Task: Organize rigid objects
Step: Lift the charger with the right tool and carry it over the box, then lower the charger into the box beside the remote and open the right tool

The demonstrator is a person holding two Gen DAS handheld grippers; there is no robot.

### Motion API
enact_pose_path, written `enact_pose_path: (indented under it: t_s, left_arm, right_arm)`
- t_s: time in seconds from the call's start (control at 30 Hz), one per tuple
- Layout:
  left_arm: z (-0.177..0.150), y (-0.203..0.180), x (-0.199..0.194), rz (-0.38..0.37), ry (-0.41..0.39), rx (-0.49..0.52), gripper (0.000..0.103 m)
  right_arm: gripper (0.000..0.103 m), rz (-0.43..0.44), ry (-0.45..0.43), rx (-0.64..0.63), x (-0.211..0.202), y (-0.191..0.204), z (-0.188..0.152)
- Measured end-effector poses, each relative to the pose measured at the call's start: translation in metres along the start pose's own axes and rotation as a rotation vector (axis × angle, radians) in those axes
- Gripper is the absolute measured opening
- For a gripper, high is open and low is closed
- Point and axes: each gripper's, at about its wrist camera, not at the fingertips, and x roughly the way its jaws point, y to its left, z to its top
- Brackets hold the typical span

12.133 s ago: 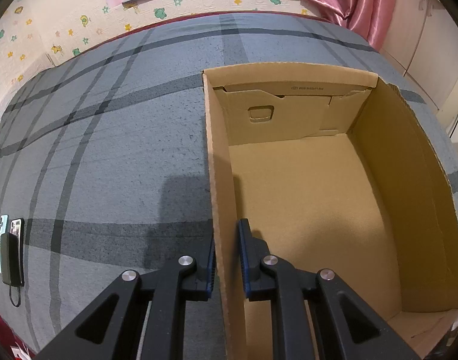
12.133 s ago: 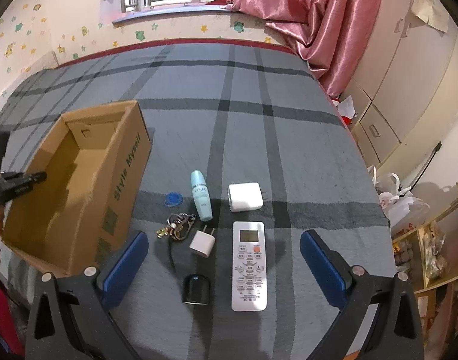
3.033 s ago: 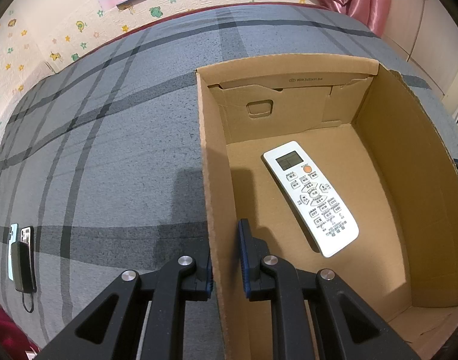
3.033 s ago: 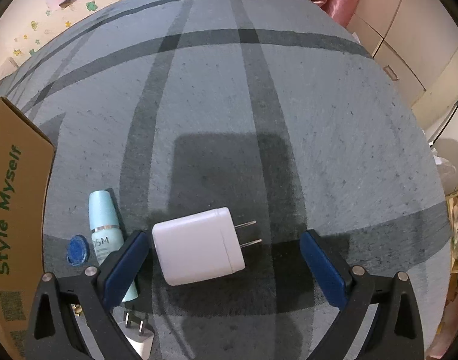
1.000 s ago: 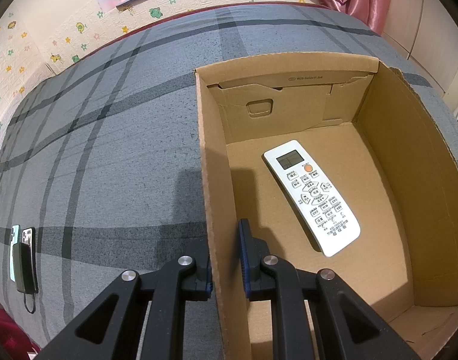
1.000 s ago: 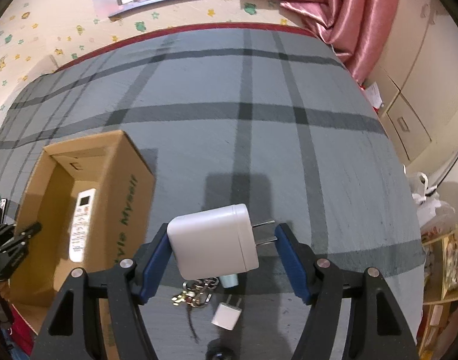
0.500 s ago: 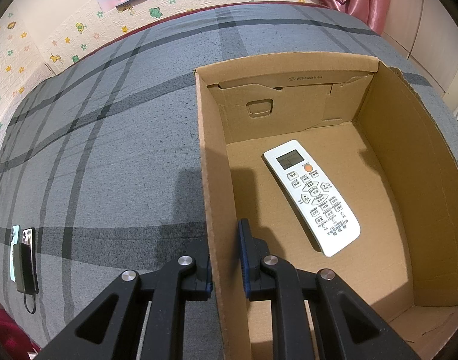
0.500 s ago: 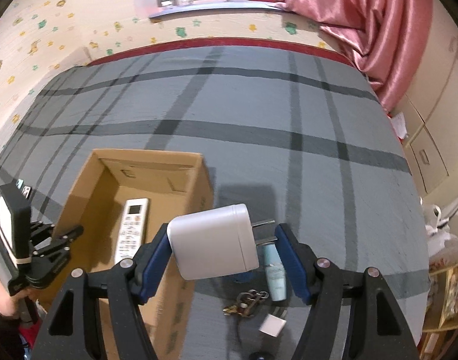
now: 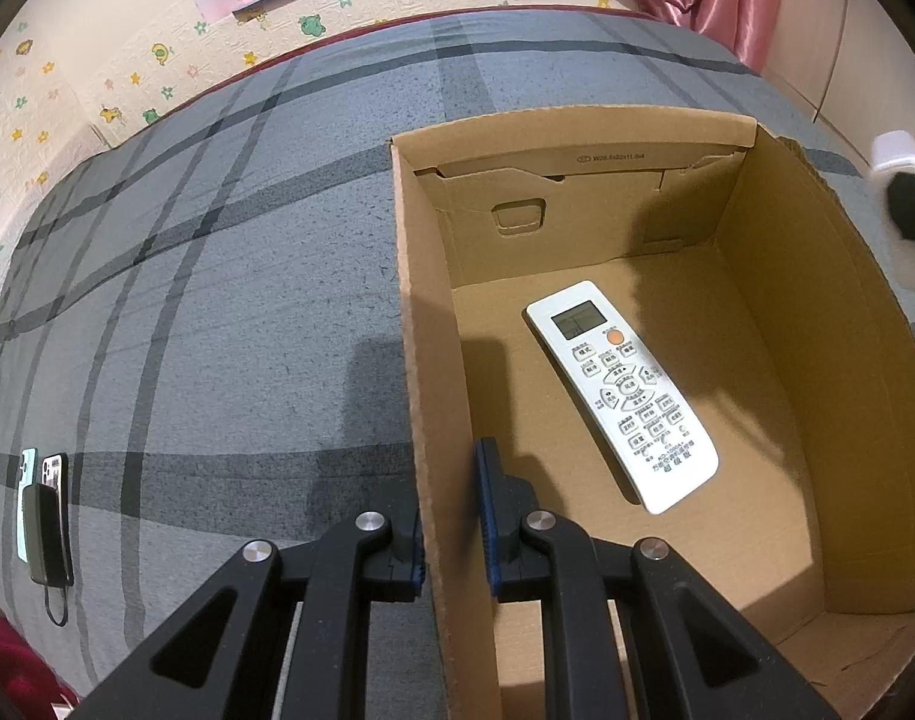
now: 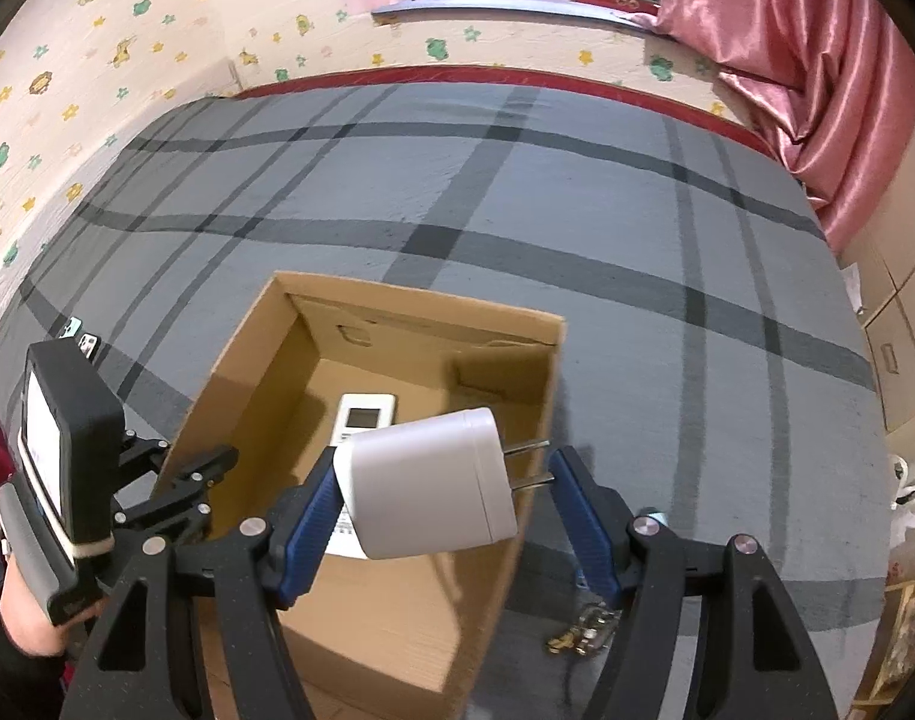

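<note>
Right gripper [image 10: 439,516]: clamped on white charger [image 10: 427,483], prongs pointing right, held in the air above the right wall of cardboard box [image 10: 535,396]. Left gripper [image 9: 451,516]: pinched narrow on the box's left wall [image 9: 421,360], one finger outside, one inside. Box contents: white remote [image 9: 622,390], face up on the floor, lying diagonally. Bedspread [image 10: 457,192]: grey plaid. Beside the box, under the right finger: what looks like a key bunch [image 10: 583,630], blurred. Far left edge: phones [image 9: 40,504].
</note>
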Motion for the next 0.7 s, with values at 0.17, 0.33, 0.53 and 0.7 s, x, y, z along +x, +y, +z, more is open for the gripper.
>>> enact_pose_path:
  t_s: [0.17,0.33,0.53,0.7]
  left_arm:
    - [0.000,0.000,0.000,-0.002,0.000,-0.001,0.015]
    - [-0.001,0.000,0.001,0.001,-0.001,0.003,0.015]
    - [0.000,0.000,0.000,0.000,0.000,0.002,0.015]
    - [-0.001,0.001,0.000,-0.006,-0.002,0.001,0.015]
  right_arm:
    - [0.073,0.021,0.021,-0.016,0.016,0.016,0.003]
    - [0.073,0.031,0.050,-0.027,0.034,0.026,0.005]
    - [0.073,0.031,0.093,-0.033,0.059,0.033,0.007]
    - [0.073,0.033,0.140,-0.036,0.082,0.038,0.007]
